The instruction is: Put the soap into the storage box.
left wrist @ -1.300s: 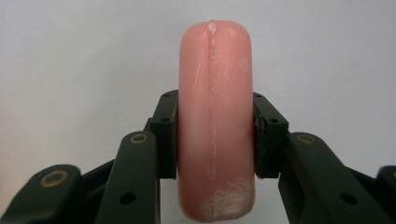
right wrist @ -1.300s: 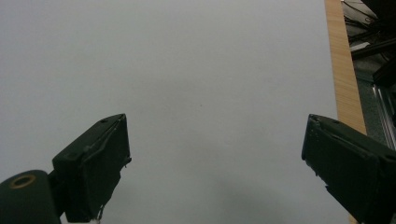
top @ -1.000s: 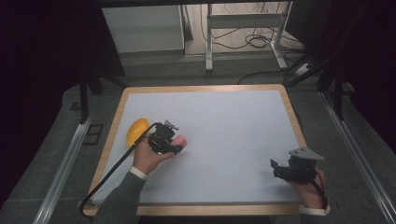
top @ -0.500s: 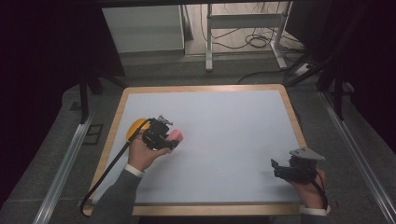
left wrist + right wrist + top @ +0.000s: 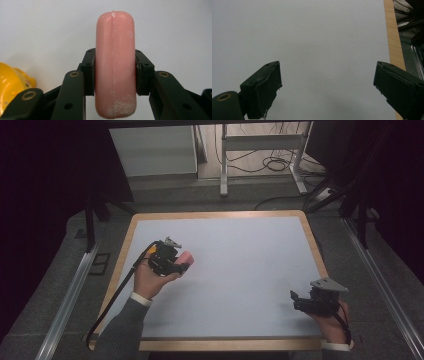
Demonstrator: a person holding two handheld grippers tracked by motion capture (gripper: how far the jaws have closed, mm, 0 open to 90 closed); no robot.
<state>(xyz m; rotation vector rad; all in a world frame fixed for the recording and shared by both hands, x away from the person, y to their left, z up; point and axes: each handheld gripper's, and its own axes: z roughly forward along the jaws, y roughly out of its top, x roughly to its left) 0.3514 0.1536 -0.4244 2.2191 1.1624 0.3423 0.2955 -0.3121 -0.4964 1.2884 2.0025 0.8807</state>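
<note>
Left gripper view makes it pretty clear what's going on: the left tongs are clamped on a pink sausage-shaped toy, one jaw pad pressed flat against each long side, with the rounded end sticking well out past the tips. There's a seam running down the middle of it and some whitish scuffing at the near end. Off to the lower left of those jaws you can see part of a yellow toy, just beside the tongs but not touching the sausage.

From the high view, the left tongs hold the sausage over the left part of the pale tabletop. I can't tell for sure whether it hangs clear of the surface or rests on it. The right tongs sit well apart near the right front edge, and in the right gripper view the right tongs are spread wide with nothing between them, just bare tabletop ahead and the wooden edge off to the right.

My read: the grab is done and this is the carry step. Next move probably calls for keeping the squeeze steady so the thing doesn't slip out, then setting it down flat somewhere open before letting the jaws part.
</note>
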